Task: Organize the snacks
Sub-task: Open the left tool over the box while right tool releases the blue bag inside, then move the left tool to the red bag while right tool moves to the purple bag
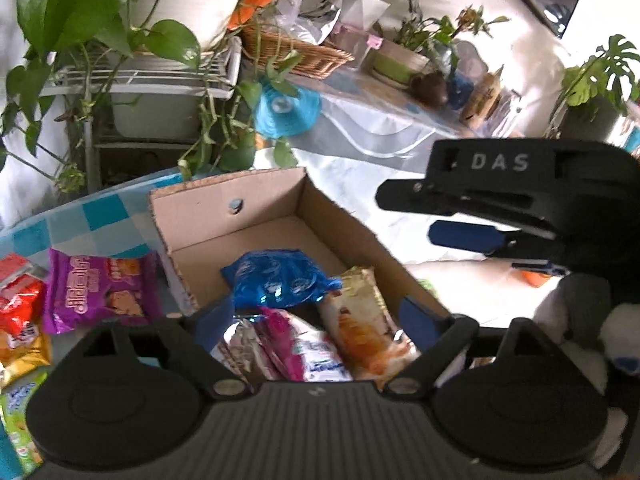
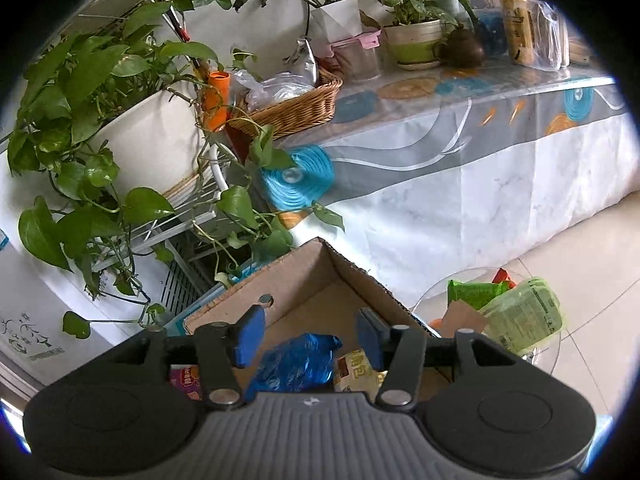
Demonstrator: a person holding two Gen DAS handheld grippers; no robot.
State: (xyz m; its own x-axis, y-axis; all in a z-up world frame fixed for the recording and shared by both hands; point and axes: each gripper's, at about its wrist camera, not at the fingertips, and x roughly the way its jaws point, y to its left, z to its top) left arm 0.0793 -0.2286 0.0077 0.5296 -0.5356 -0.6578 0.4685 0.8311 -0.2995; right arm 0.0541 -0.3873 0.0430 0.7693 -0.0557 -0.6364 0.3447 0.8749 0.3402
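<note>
Both tongs hang over one cardboard box. We see the left gripper spread wide, nothing between its blue pads. We see the right gripper parted, pads clear of the one blue foil packet just below them. Beneath the left tongs we count four packets in the box: the blue one, one croissant packet, one pink-and-white packet and one silver packet. Left of them, outside, lies one purple biscuit packet.

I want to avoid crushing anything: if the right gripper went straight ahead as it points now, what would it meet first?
Most likely the blue foil packet in the cardboard box, lying between the open right gripper; depth is unclear.
</note>
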